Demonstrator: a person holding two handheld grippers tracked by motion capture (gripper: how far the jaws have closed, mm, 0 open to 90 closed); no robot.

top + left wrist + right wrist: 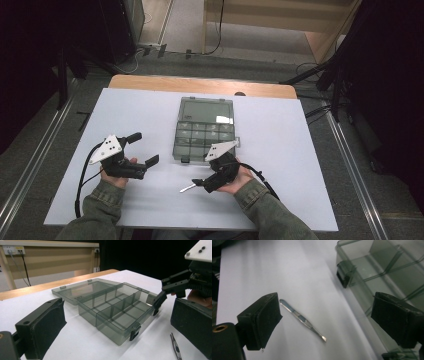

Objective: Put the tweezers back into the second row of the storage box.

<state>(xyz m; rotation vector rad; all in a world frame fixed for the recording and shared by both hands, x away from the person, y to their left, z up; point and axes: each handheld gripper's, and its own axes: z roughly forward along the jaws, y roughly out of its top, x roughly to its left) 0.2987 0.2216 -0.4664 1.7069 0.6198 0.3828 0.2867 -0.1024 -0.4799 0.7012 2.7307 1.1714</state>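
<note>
A smoky clear compartment box (186,150) lies open at the table's middle, its lid (206,111) folded flat behind it and its cells empty. Small metal tweezers (187,188) lie on the white tabletop just in front of it. My right gripper (205,172) hovers low over them, open. In the right gripper view the tweezers (303,320) lie between the spread jaws of the right gripper (327,307), untouched, with the box (362,275) to the right. My left gripper (143,148) is open left of the box, holding nothing. It faces the box's (110,333) front wall, with the tweezers (176,348) at lower right.
The white tabletop (280,150) has a wooden edge (200,86) at the back. Black stands and cables flank the table on the floor. Two black latches (134,333) stick out from the box's front edge.
</note>
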